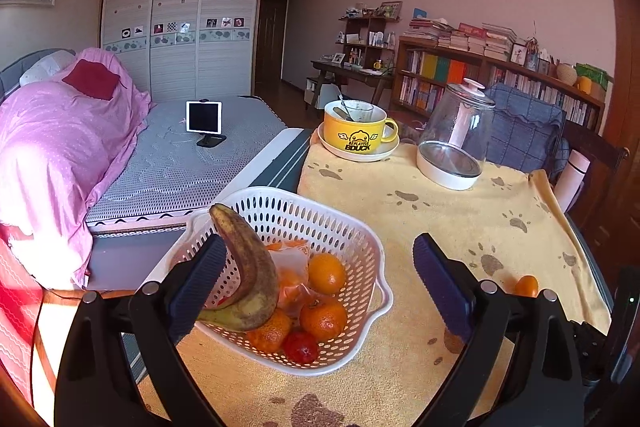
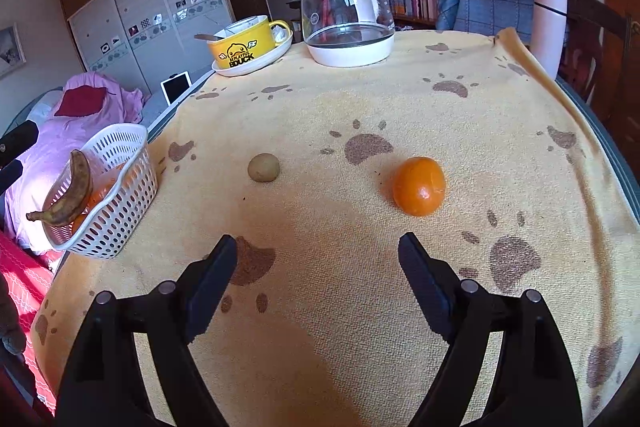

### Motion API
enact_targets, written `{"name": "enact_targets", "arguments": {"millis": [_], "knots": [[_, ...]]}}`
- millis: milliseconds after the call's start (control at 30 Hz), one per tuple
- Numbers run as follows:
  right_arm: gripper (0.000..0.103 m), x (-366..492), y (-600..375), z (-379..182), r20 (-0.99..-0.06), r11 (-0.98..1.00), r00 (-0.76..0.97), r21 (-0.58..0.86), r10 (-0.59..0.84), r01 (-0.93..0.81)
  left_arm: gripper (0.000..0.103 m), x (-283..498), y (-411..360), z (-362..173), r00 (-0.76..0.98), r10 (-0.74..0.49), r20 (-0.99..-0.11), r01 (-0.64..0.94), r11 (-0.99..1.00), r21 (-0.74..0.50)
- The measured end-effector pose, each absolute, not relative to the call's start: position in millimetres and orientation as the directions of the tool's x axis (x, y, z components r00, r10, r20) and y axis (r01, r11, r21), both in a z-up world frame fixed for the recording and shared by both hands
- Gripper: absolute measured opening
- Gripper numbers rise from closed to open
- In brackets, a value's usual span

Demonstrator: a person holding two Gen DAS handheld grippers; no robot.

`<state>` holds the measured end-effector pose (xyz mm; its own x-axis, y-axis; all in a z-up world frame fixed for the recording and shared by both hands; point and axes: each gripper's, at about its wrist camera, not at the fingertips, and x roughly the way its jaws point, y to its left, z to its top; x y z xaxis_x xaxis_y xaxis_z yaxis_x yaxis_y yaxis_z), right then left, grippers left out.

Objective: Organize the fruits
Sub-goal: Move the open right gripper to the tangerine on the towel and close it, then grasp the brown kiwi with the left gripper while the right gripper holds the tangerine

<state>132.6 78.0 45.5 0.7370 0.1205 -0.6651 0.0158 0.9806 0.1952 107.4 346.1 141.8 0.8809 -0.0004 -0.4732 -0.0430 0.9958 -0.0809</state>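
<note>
The left gripper (image 1: 320,283) stood released above the white perforated plastic basket (image 1: 360,227), which held 1 spotted brown banana (image 1: 248,267). The right gripper (image 2: 318,281) stood released near 1 loose orange mandarin (image 2: 419,185) on the yellow towel-covered tabletop (image 2: 400,99).

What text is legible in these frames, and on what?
"BDUCK": large black letters on the yellow mug, under its duck picture, readable in both views.
Smaller line above it on the mug: seems to read "BEPLAYFUL", but too small to be sure.
Book spines on the bookshelf: too small and blurred to read.
Glass kettle: faint side markings, unreadable.
</note>
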Motion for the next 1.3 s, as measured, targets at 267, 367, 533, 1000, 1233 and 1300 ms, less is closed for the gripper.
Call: {"name": "enact_targets", "arguments": {"millis": [267,367,533,1000,1233,1300], "knots": [[0.082,140,41,43,-0.679,0.98,0.732,0.173,0.047,0.097,0.096,105,323,132,0.873,-0.033,-0.486,0.013,0.999,-0.044],[0.08,149,33,43,-0.684,0.981,0.729,0.157,0.026,0.113,0.096,105,313,127,0.868,-0.045,-0.494,0.037,0.999,-0.026],[0.067,170,28,42,-0.698,0.985,0.716,0.129,0.01,0.112,0.096,105,297,120,0.858,-0.074,-0.508,0.081,0.997,-0.007],[0.038,198,25,30,-0.744,0.99,0.668,0.113,0.029,0.083,0.096,112,260,95,0.807,-0.16,-0.568,0.202,0.979,0.01],[0.038,179,8,36,-0.718,0.99,0.697,0.101,0.005,0.097,0.094,128,233,91,0.794,-0.194,-0.576,0.255,0.967,0.026],[0.038,176,3,34,-0.712,0.988,0.703,0.114,0.009,0.103,0.092,137,222,89,0.784,-0.203,-0.587,0.273,0.962,0.031]]}}
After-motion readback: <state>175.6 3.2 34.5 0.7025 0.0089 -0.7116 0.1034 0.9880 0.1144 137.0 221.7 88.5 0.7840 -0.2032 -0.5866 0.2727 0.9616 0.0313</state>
